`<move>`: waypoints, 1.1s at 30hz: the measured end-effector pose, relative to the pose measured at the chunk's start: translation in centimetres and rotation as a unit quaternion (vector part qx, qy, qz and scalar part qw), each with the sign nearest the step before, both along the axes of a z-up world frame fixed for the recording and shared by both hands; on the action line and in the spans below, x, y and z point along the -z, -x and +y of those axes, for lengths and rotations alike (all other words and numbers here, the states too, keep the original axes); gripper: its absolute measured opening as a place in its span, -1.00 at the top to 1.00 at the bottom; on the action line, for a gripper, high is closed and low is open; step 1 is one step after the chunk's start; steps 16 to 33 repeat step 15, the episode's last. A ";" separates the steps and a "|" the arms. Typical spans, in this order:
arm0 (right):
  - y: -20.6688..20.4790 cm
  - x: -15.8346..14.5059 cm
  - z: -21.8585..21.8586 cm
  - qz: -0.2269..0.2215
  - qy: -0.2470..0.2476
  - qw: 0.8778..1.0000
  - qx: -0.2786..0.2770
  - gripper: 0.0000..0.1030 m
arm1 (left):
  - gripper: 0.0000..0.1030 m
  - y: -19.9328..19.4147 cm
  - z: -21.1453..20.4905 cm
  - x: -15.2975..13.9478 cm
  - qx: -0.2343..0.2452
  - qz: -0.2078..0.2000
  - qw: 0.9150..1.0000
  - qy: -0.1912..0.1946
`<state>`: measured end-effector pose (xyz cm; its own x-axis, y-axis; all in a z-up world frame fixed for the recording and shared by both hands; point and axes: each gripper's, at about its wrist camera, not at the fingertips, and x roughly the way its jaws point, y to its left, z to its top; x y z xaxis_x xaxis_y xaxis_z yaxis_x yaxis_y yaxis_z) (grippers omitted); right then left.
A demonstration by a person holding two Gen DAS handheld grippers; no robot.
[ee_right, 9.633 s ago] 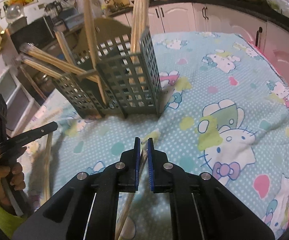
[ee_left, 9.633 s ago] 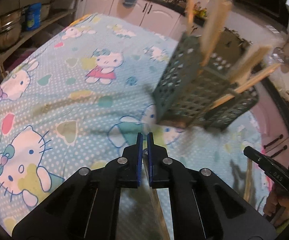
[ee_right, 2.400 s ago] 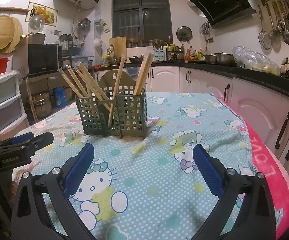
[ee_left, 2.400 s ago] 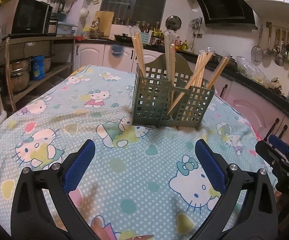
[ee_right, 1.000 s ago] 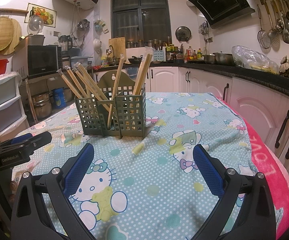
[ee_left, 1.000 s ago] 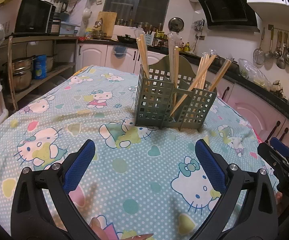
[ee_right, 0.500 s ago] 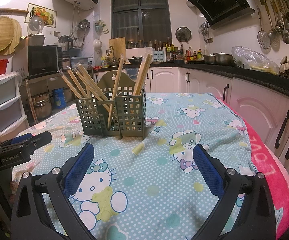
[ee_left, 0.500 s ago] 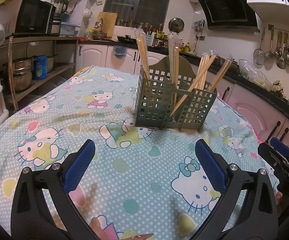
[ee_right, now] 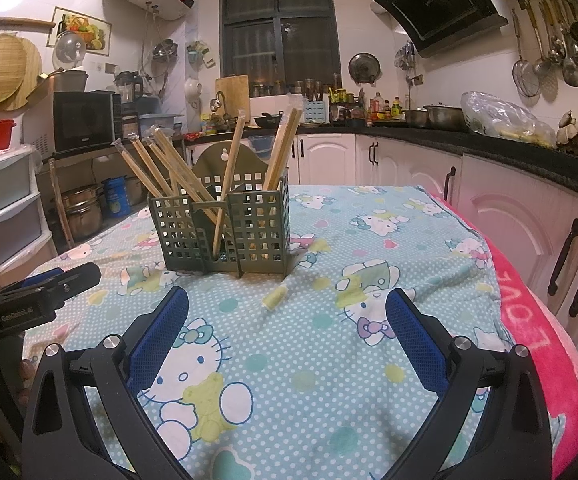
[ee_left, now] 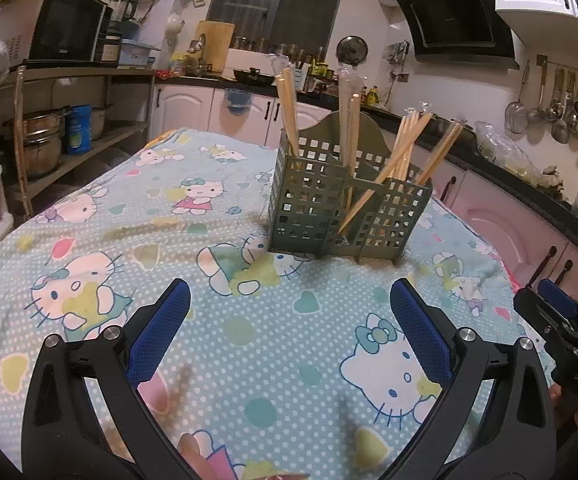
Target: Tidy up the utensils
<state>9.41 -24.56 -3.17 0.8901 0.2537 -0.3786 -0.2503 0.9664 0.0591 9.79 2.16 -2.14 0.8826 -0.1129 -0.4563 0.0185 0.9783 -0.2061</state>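
- Kitchen setting: a desk (ee_left: pixel 89 240) under a cartoon-cat cloth carries the green utensil holder (ee_left: pixel 345 204) at frame centre, chopsticks (ee_right: pixel 225 184) upright or leaning in its compartments.
- Left gripper (ee_left: pixel 289 328) and right gripper (ee_right: pixel 287 326) hover near it, both spread wide, holding nothing.
- No loose utensils show; sorting looks finished, so next probably a pull-back.

Warm indoor light, dim toward the fisheye-bent edges; soft shadow right of the holder (ee_right: pixel 225 228); focus sharp throughout.
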 end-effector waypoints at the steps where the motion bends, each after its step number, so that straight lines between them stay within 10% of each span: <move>1: -0.1 -0.1 0.0 0.002 0.000 1.000 0.001 -0.87 | -0.78 0.0 -0.1 0.0 -0.003 0.003 1.000 -0.002; 8: -3.7 0.2 -2.3 0.096 -0.003 0.995 0.031 -0.87 | -0.78 -2.1 3.2 0.2 -0.047 0.071 0.996 0.007; 15: -13.0 3.0 -10.1 0.215 0.066 0.959 0.172 -0.87 | -0.78 -9.1 11.8 2.4 -0.146 0.161 0.975 -0.043; 33: -13.0 3.0 -10.1 0.215 0.066 0.959 0.172 -0.87 | -0.78 -9.1 11.8 2.4 -0.146 0.161 0.975 -0.043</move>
